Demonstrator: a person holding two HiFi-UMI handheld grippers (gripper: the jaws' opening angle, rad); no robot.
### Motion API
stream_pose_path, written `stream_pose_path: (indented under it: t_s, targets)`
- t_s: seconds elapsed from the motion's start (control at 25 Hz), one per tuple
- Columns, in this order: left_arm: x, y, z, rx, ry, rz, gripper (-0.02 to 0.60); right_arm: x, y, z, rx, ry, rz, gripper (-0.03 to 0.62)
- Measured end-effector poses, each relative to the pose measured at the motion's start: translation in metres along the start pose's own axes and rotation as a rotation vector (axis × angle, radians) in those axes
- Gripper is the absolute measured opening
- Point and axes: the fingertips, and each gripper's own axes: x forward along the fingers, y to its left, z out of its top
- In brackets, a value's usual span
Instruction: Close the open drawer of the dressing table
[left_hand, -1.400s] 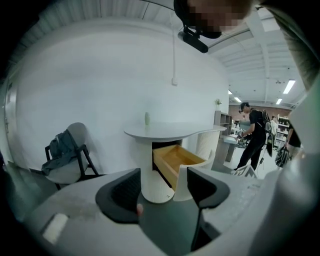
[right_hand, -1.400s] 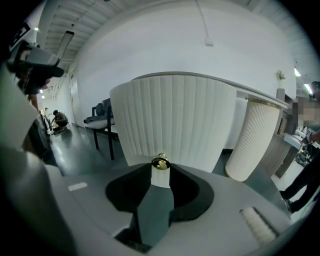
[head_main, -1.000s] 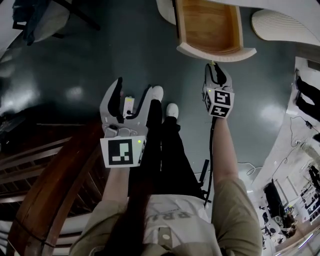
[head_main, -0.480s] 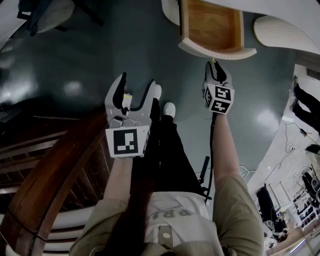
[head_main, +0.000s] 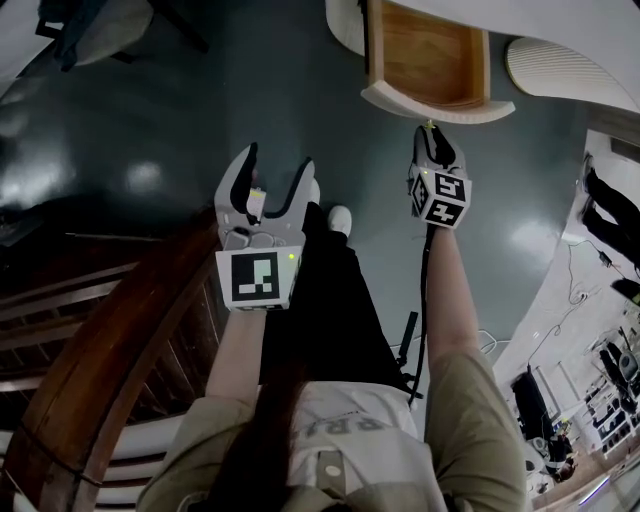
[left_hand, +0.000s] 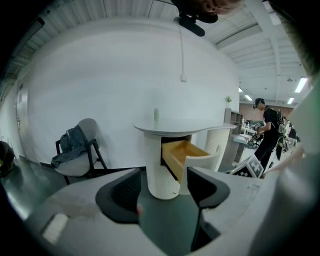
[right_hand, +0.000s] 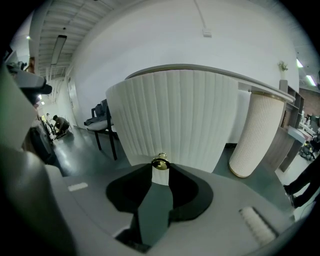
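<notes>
The drawer (head_main: 430, 55) stood open, unpushed, its brass knob (right_hand: 160, 163) pinched at the right gripper's (right_hand: 160, 170) fingertips; the left gripper (left_hand: 164, 176) gaped empty, well back.

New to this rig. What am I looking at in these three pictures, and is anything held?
No robot: a person holds two handheld two-jaw grippers. The head view looks down from the person's head; the other two cameras ride on the grippers and look along their jaws. The right gripper is closed on the brass knob of the open drawer of the white dressing table. The left gripper is open and empty, above the dark floor. The marker cubes are part of the grippers.
</notes>
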Motion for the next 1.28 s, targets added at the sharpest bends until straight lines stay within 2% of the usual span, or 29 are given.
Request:
stream_pose_path:
  t_s: [0.68,0.84,1.0,1.28]
  targets:
    - [0.037,0.026,0.012,0.096,-0.010,-0.100,0.304,0.017,-0.003,0.011,0.007,0.019,-0.036,0.109]
    - [0.043,0.034,0.017,0.057,-0.013,-0.106,0.304,0.025,-0.004,0.016,0.019,0.018,-0.056,0.109]
    - [0.050,0.036,0.024,0.077,-0.022,-0.127,0.304,0.031,-0.009,0.025,0.040,-0.005,-0.081,0.109]
    - [0.060,0.041,0.026,0.061,-0.006,-0.133,0.304,0.044,-0.013,0.040,0.052,-0.012,-0.096,0.109]
